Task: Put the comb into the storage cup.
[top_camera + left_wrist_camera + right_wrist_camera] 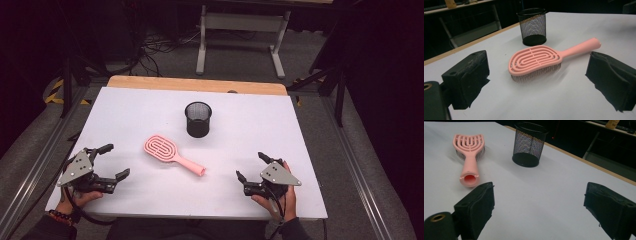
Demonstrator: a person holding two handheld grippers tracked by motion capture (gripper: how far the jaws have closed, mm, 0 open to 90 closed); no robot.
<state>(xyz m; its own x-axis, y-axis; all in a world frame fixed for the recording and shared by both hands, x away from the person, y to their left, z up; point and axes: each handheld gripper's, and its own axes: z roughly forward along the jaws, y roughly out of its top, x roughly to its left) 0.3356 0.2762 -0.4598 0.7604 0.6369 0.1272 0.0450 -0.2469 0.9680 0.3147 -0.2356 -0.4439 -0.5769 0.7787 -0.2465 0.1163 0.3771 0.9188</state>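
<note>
Jaws wide on both: our left gripper (114,161) & right gripper (251,167) hold nothing, resting at the near table (125,110) corners. Pink hairbrush (171,155) lies bristles-down btwn them, handle twd the right gripper. Black mesh pen cup (198,119) stands upright just behind it, apart.

Lab: dark room, floor cables (150,50), metal rails (35,165), white table (250,130).

hairbrush (172,155): 1 | mesh cup (198,119): 1 | table (280,135): 1 | left gripper (114,161): 1 | right gripper (251,166): 1
</note>
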